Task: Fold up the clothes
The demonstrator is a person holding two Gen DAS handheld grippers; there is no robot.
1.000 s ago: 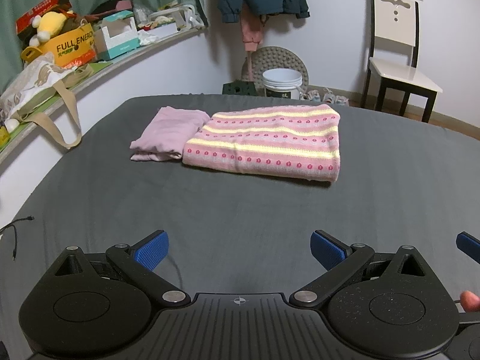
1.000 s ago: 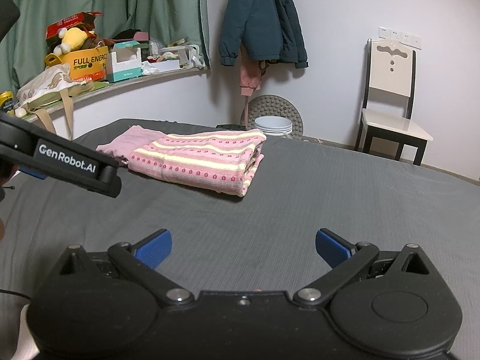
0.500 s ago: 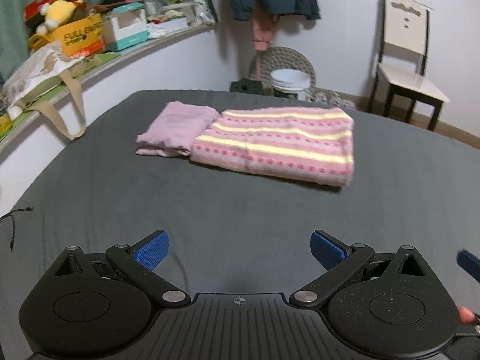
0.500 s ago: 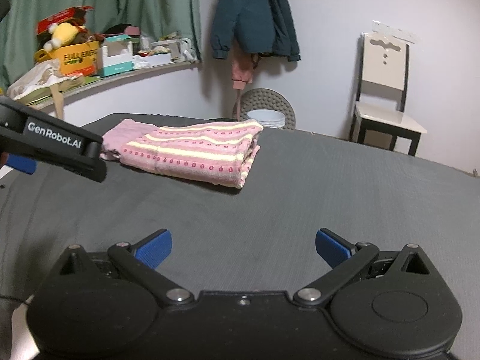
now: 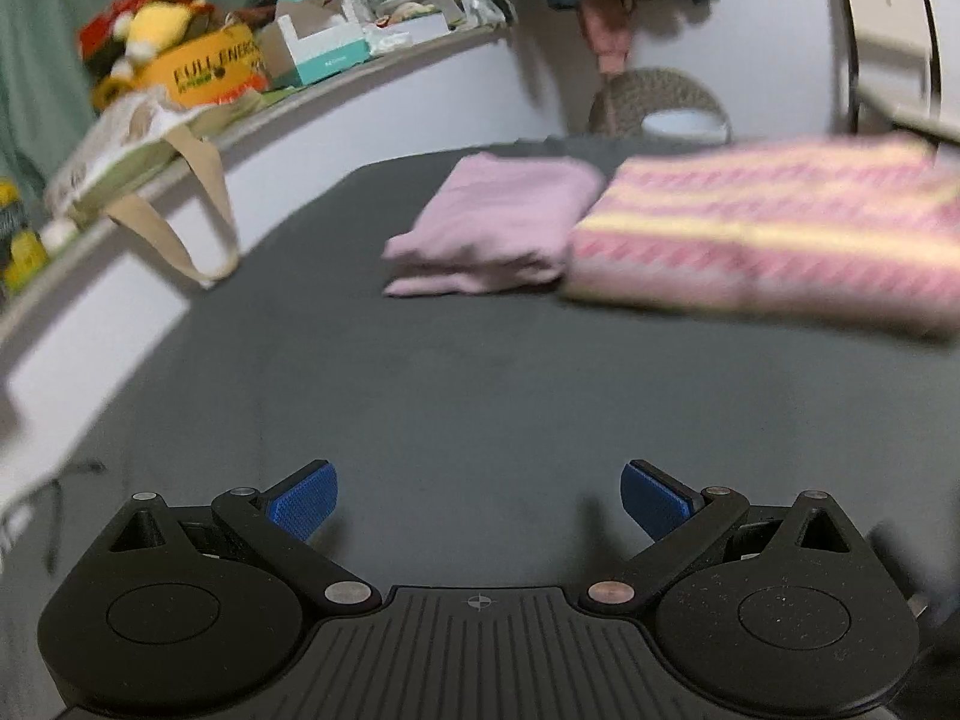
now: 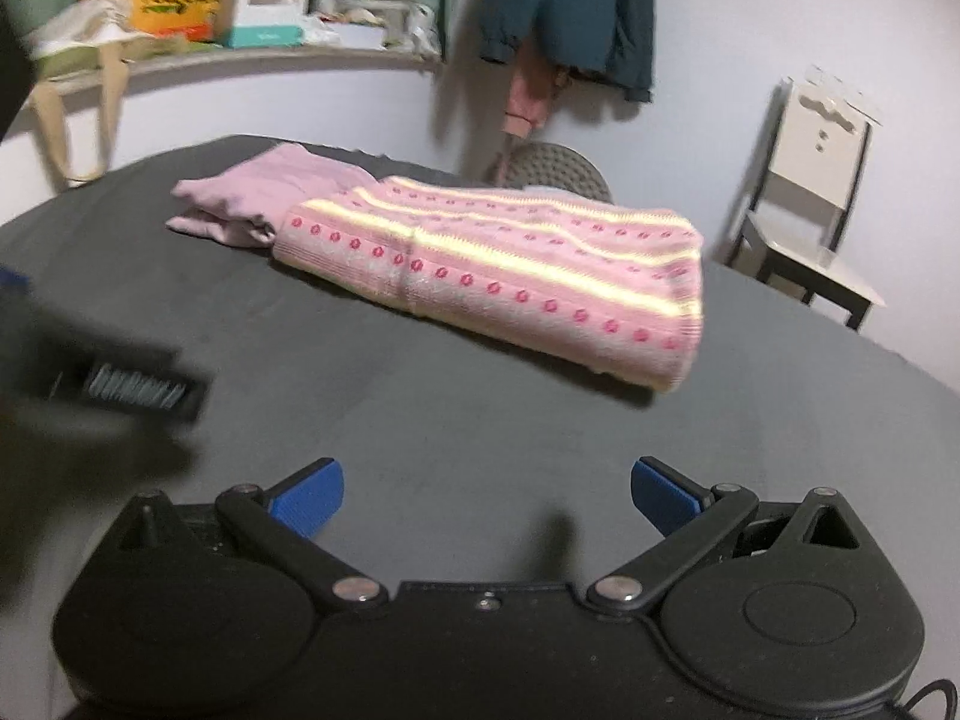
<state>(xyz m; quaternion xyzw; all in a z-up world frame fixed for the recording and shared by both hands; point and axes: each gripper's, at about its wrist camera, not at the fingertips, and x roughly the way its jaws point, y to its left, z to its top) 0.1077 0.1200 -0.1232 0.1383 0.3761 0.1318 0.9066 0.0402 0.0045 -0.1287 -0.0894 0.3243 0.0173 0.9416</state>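
Observation:
A folded pink and yellow striped sweater point(image 5: 774, 240) point(image 6: 510, 276) lies on the dark grey table point(image 5: 480, 396) point(image 6: 420, 420). A folded plain pink garment point(image 5: 498, 228) point(image 6: 258, 198) lies against its left side. My left gripper point(image 5: 477, 498) is open over bare table, well short of both garments, with nothing between its blue pads. My right gripper point(image 6: 486, 495) is open too, low over the table in front of the sweater. The left gripper's body shows as a dark blur point(image 6: 120, 384) at the left of the right wrist view.
A cluttered shelf point(image 5: 240, 78) point(image 6: 240, 54) runs along the back left wall, with boxes and a tote bag hanging over its edge. A chair point(image 6: 810, 204) stands at the back right. A dark jacket point(image 6: 576, 12) hangs on the wall.
Both grippers have moved forward toward the garments, which now look larger. The left wrist view has swung left and is blurred by motion. Both grippers stay open.

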